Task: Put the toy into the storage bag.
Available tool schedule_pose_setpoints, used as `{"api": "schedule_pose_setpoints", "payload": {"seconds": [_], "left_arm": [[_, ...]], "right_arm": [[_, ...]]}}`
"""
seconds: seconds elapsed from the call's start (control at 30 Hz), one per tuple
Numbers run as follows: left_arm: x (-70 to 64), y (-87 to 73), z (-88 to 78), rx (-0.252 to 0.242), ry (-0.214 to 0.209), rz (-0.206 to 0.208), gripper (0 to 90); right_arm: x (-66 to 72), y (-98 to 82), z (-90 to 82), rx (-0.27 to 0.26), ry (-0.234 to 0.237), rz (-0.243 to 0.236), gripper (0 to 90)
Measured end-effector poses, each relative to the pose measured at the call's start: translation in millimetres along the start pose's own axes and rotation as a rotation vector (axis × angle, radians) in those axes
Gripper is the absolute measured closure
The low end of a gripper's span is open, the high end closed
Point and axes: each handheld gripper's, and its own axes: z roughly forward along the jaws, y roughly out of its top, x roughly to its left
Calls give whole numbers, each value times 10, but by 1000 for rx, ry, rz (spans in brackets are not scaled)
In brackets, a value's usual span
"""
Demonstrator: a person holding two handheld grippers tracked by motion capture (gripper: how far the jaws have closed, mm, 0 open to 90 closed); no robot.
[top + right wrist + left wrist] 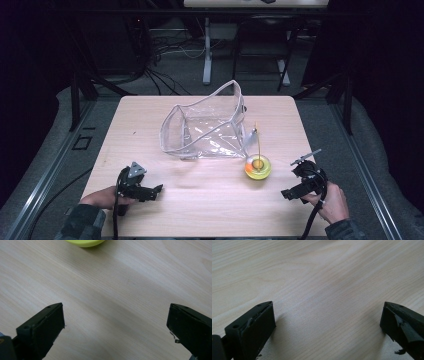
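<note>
A clear plastic pouch (207, 125) stands open on the far middle of the wooden table (210, 200). Just to its front right sits a small yellow-green dish (258, 167) with an orange piece inside and a thin stick rising from it. The dish's edge (85, 242) shows at the top of the right gripper view. My left gripper (159, 190) rests near the table's front left, open, its jaws wide apart over bare wood (327, 315). My right gripper (286, 194) sits at the front right, open as well, pointing toward the dish with nothing between its jaws (115, 320).
Beyond the table's far edge lie cables (165, 50) and the legs of a desk (207, 50) on a grey floor. Dark metal frame rails (75, 95) flank the table on both sides.
</note>
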Motion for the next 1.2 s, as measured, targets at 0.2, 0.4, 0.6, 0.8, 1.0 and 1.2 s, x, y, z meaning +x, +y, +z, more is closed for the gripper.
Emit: {"api": "schedule_pose_setpoints", "payload": {"seconds": [0.2,0.4,0.6,0.8,1.0,1.2], "left_arm": [[-1,0,1,-1,0,-1,0],[-2,0,1,-1,0,-2,0],[-2,-1,1,-1,0,-2,0],[-3,-2,0,-1,1,-3,0],[-1,-1,0,-1,0,-1,0],[-3,-1,0,-1,1,-3,0]], "right_arm": [[19,9,13,25,-6,-20,10],[81,54,-6,25,-36,-45,6],[118,108,-5,45,-44,-72,0],[151,206,-40,37,-54,-109,0],[148,263,-118,18,-37,-108,0],[173,342,-220,-18,-18,-122,0]]}}
